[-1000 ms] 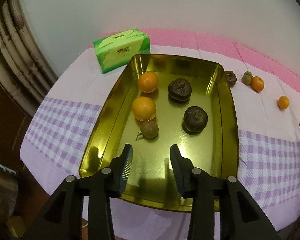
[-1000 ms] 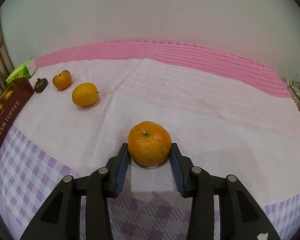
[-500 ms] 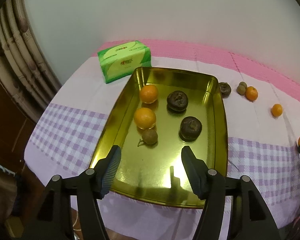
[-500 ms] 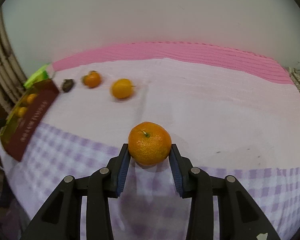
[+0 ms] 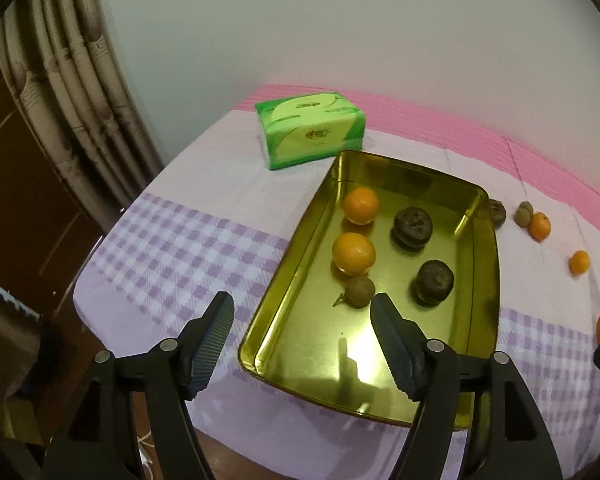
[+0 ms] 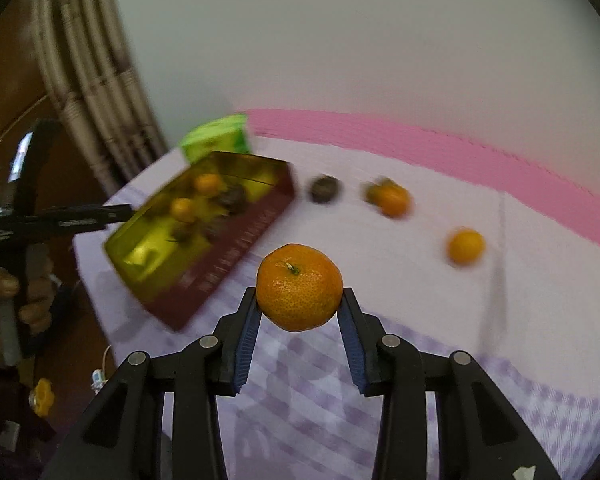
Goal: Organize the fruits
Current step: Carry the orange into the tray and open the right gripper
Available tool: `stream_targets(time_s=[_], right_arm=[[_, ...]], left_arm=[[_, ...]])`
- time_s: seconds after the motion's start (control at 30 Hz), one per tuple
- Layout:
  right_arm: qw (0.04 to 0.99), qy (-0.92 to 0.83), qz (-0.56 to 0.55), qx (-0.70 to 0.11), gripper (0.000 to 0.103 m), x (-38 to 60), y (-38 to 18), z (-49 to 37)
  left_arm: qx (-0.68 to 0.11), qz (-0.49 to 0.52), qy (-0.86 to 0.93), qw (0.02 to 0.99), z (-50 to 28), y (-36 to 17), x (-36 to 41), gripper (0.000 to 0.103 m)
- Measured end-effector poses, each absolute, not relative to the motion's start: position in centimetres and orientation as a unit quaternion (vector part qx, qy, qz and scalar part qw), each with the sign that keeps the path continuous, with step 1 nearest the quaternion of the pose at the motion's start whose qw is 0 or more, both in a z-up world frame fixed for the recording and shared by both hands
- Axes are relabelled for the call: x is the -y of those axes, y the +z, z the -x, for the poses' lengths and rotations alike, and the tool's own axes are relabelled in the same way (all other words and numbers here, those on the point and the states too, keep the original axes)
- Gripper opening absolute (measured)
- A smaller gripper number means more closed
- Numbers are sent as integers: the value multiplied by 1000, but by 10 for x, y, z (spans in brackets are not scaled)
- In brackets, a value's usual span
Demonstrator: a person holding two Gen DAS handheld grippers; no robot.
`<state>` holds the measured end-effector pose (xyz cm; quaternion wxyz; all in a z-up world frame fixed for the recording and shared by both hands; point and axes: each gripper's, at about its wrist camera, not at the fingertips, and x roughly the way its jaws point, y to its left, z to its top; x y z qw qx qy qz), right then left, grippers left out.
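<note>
R gripper [image 6: 299, 316] clenched on a mandarin [image 6: 299, 286], pads pressing both flanks, stem up. Vs 1 s ago: fruit was sitting on the cloth, well away from the gold tray [image 5: 496, 280]; now it's lifted clear of the cloth and carried much closer to the tray, which fills the left-centre of the R wrist view, blurred from the swing. Grip looks unchanged through the carry.

L gripper [image 5: 302, 346]: jaws have just been opening, nothing between them. Now released and wide, hanging over the tray's near-left corner; 1 s ago it was narrower and centred over the tray's near end. Reads as L having finished a drop and backing off.

Tray contents: 2 orange fruits [image 5: 361, 205] along its left side, 2 dark wrinkled fruits [image 5: 413, 226] to their right, 1 small brown fruit [image 5: 360, 291] nearest the L gripper. Same 5 as before.

Off-tray, right of tray: dark fruit [image 5: 498, 212] just beside the far-right corner, then small brown one + orange fruit [image 5: 539, 226], then another orange [image 5: 579, 262] further out. Tissue pack [image 5: 312, 134] behind the tray's far-left corner.

Meaning: mandarin is mid-transfer, prob. 6th into tray. Approx 4 fruits left on the cloth. L is free for the next pick.
</note>
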<state>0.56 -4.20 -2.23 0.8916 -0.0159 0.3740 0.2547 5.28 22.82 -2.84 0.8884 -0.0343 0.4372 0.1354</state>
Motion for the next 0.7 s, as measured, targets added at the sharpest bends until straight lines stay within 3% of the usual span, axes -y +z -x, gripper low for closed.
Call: stream_targets(time_s=[0.27,0.7], right_arm=[[875,317,40,-363,36,-24,-4,-21],[848,353,59,-391,37,-86,-26,-47]], left_arm=[[-430,28,161,888,-52,-26,-234,77],[-429,56,191,881,-50,-26,-252,78]])
